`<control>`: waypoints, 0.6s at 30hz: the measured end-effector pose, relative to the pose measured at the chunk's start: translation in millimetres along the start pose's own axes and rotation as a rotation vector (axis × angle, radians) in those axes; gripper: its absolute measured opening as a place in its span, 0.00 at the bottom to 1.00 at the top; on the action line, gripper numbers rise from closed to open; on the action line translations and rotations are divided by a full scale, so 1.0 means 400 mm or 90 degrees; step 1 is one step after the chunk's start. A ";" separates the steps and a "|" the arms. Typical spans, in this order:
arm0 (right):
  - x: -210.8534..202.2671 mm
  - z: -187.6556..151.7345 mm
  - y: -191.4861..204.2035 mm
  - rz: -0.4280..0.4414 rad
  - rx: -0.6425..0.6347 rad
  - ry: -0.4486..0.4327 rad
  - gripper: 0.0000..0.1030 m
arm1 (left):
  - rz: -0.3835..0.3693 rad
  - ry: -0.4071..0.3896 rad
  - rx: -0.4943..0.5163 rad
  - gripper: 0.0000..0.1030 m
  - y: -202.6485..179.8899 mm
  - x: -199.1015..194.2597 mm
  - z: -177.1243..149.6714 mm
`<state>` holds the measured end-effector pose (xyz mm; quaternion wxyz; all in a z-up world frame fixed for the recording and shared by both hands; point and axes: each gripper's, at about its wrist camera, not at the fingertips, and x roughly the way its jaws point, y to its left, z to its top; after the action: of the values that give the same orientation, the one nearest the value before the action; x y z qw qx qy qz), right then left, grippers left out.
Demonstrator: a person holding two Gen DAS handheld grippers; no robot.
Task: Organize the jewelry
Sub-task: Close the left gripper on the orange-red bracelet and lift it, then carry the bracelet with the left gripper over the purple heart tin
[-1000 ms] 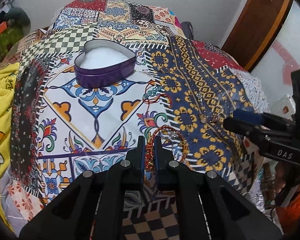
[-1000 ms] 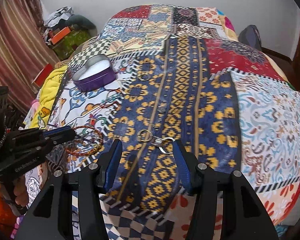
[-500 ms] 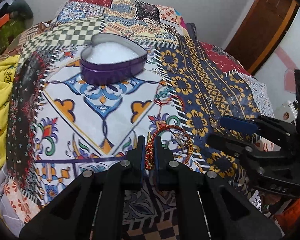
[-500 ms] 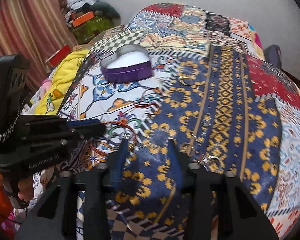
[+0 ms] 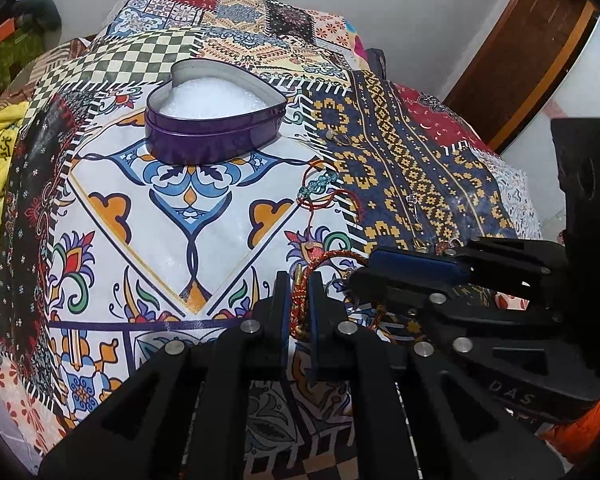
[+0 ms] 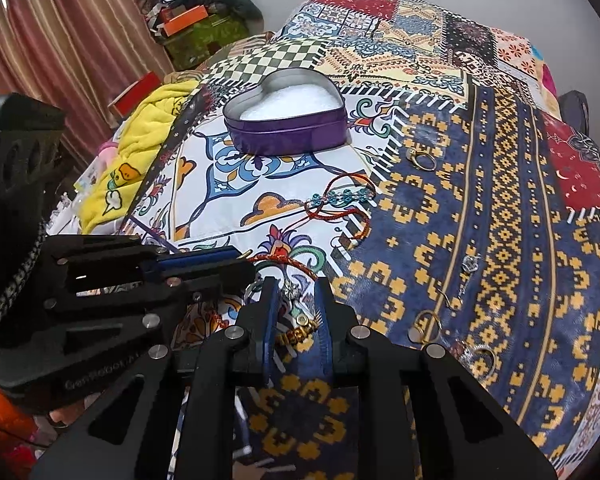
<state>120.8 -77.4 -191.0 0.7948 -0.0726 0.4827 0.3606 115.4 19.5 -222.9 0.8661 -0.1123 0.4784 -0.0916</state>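
Nearest the lens in the left wrist view, the left gripper (image 5: 299,300) fills the lower centre of the frame, its two fingers pressed onto the red-and-gold braided bracelet (image 5: 300,298), which rises between the pads and loops to the right over the patchwork bedspread (image 5: 172,216). At right of the same frame, the right gripper (image 5: 364,276) reaches in sideways, its blue-padded finger (image 5: 416,264) lying just beside the bracelet's loop. Seen in the right wrist view, the right gripper (image 6: 296,300) occupies the lower centre with its fingers narrowly parted around a small silvery charm piece (image 6: 290,290) and a gold lettered pendant (image 6: 300,330); whether the pads touch either item cannot be told. To the lower right of that frame lie several gold and silver rings (image 6: 430,322), and a silver hook earring (image 6: 466,276) rests on the blue-and-yellow panel above them. Farther up, at mid-frame, a red cord bracelet with turquoise beads (image 6: 342,200) lies across the boundary of the white floral panel. A single gold ring (image 6: 422,160) sits at upper right of centre. Beyond, in the upper middle of both frames, stands the open purple heart-shaped tin (image 5: 216,120) with white lining. A yellow blanket (image 6: 140,160) lies bunched at the left edge.
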 end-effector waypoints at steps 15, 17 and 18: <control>-0.019 0.001 -0.015 0.006 0.016 -0.014 0.07 | -0.006 -0.003 -0.004 0.06 0.006 0.005 0.002; -0.034 0.000 -0.020 0.005 0.022 -0.023 0.07 | -0.006 -0.003 -0.006 0.06 0.006 0.004 0.002; -0.041 0.001 -0.022 0.003 0.024 -0.026 0.07 | -0.006 -0.002 -0.007 0.06 0.006 0.004 0.002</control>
<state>122.1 -91.8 -179.6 0.8049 -0.0489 0.4730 0.3549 116.9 21.4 -224.3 0.8660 -0.1192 0.4767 -0.0928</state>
